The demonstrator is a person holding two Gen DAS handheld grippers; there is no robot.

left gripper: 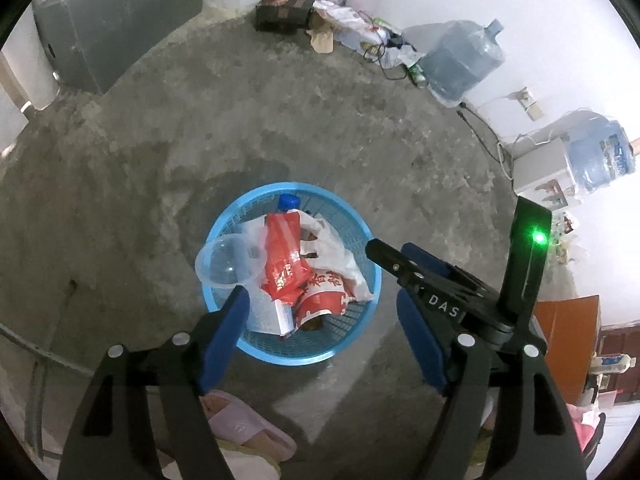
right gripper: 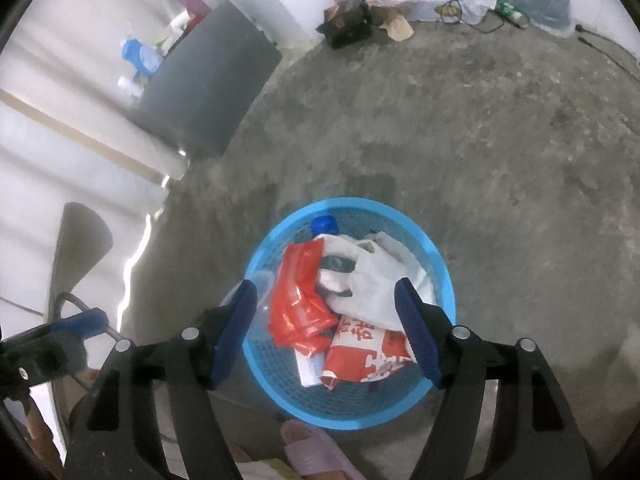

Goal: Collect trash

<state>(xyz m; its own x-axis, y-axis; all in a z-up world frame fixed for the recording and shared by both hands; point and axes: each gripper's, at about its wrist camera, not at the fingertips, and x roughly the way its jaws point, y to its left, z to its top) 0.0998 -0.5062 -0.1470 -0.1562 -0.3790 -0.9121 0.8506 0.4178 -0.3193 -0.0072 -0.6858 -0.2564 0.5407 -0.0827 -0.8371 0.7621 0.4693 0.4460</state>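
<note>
Concrete floor [left gripper: 280, 120] under full blue basket [left gripper: 352, 236]; clear cup [left gripper: 230, 258] plain only from left; both hand-held grippers [left gripper: 320, 312] [right gripper: 326, 312] wide, empty.

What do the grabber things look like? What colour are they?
Both are black, each with two long fingers wearing blue pads and round silver screws. The left gripper sees the right gripper with white letters "DAS" and a green light.

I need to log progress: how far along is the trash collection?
Mostly done: the blue mesh basket already holds a red wrapper, white plastic bag and clear plastic cup. Left gripper and right gripper are open, holding nothing. Litter by the far wall remains.
</note>
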